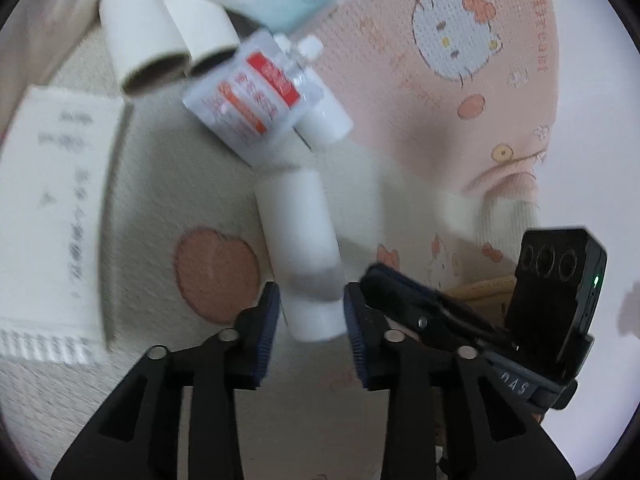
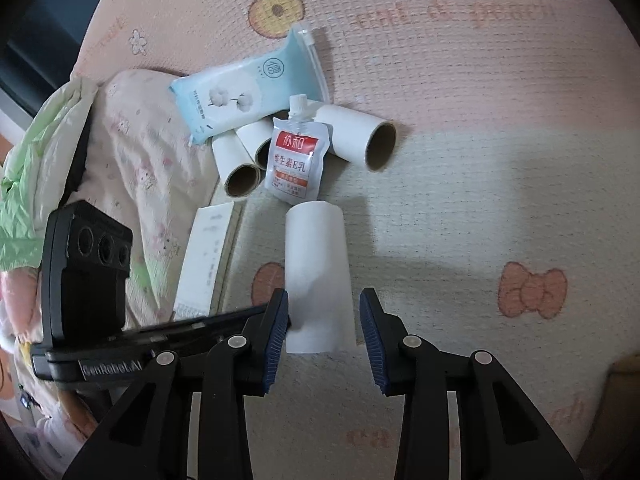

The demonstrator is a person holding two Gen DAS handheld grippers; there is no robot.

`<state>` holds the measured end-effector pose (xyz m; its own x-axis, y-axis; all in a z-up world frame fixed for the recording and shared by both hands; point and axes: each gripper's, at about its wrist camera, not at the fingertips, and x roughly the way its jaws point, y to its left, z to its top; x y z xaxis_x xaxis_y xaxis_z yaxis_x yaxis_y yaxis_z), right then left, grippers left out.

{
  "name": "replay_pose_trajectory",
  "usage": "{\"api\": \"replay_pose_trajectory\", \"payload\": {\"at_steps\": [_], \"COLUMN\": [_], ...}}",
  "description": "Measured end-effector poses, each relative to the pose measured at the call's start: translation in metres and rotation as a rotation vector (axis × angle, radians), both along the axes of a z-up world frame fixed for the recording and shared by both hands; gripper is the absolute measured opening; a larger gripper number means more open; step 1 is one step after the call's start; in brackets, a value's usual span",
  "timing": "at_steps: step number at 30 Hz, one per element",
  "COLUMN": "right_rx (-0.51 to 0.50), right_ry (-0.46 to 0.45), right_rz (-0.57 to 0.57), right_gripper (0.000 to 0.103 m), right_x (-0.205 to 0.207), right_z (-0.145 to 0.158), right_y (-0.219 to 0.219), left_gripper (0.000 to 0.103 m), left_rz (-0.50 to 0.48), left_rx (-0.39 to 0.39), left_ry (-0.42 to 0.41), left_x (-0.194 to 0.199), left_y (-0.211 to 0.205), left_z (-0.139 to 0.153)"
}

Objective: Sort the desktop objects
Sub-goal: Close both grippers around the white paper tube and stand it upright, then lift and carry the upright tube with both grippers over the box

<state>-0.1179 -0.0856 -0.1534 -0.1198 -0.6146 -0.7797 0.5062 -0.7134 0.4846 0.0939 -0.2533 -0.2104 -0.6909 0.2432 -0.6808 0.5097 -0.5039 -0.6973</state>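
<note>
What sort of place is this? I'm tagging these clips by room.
Probably a home, perhaps a bedroom or play area: the objects lie on a soft cartoon-print mat, rumpled patterned bedding sits beside it, and household bits like a wipes pack and cardboard tubes are scattered.

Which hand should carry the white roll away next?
Probably right: the roll sits straight and deep between the pads of the right gripper. In the left gripper it lies tilted, only its end between them.

"GenRobot.AI" is printed in white on the black body of the left gripper (image 2: 276, 344). Chinese characters reading "维生素E乳" are printed on the white, red-banded spouted pouch (image 2: 297, 160). "pearl" is woven into the pink knitted mat (image 2: 460, 60).
</note>
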Motion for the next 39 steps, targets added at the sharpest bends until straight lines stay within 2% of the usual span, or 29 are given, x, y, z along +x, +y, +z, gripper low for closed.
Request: {"api": "replay_pose_trajectory", "payload": {"at_steps": [5,9,13,17,18,19,20,31,39], "right_rx": [-0.001,0.014,0.026,0.043,0.044,0.045,0.046,0.048,0.087], "right_ry": [-0.022,-0.044,-0.047,-0.037,-0.038,-0.036,-0.032,-0.069,-0.013], "right_rz": [0.010,0.038,0.047,0.059,0.061,0.061,0.061,0.037,0.029], "right_gripper": [0.035,0.035,0.035,0.035,0.035,0.035,0.035,0.042,0.042], "right_x": [0.002,0.006,0.008,0.010,0.009,0.009,0.009,0.003,0.010], "right_z": [-0.001,-0.007,-0.011,-0.014,-0.015,-0.015,-0.015,-0.031,-0.025], "right_y": [-0.004,-0.013,-0.018,-0.022,-0.023,-0.024,-0.025,-0.036,-0.033], "left_gripper": [0.056,0.056,0.056,0.055,0.052,0.040,0.037,0.039,0.040], "left_rz": [0.065,0.073,0.089,0.105,0.107,0.116,0.123,0.140,0.120], "left_rx": [0.032,0.041,0.086,0.100,0.091,0.076,0.064,0.156,0.179], "left_ry": [0.025,0.038,0.034,0.036,0.032,0.020,0.007,0.047,0.061], "left_x": [0.001,-0.006,-0.012,-0.016,-0.015,-0.015,-0.014,-0.014,-0.015], "left_y": [-0.018,-0.022,-0.023,-0.020,-0.020,-0.020,-0.021,-0.023,-0.014], "left_z": [0.004,0.003,-0.006,-0.015,-0.015,-0.016,-0.017,-0.028,-0.027]}}
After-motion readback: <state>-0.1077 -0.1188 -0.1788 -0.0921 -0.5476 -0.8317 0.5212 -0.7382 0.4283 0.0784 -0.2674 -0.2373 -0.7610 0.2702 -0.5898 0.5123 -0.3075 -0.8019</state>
